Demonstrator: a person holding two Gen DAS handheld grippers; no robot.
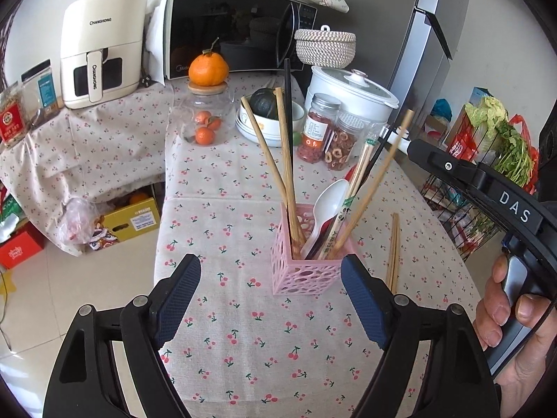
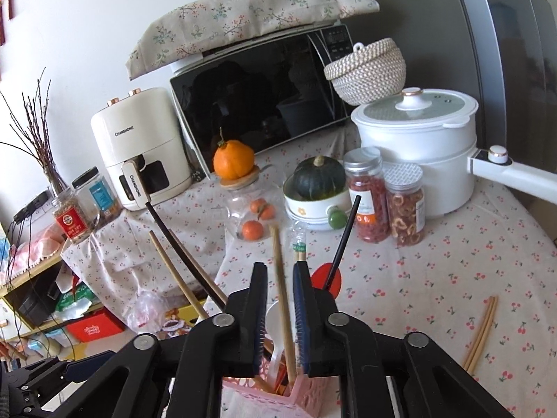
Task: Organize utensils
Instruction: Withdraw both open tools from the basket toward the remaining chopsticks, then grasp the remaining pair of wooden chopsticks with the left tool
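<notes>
The right claw (image 2: 280,268) stands slightly parted around a chopstick (image 2: 282,299), pads apparently clear; left claw (image 1: 269,278) gapes empty before the holder (image 1: 306,271). Light, stiff, slippery wood: pinch mid-shaft.

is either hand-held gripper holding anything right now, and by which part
Nothing is held. The left hand-held gripper stands open and empty before the pink holder. The right hand-held gripper has just been opening; a wooden chopstick stands between its pads, apparently released.

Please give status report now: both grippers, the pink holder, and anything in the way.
Left gripper open, empty, near pink holder. Right gripper open; wooden chopstick loose between pads, standing in holder. Chopstick pair on tablecloth. Nothing blocking.
</notes>
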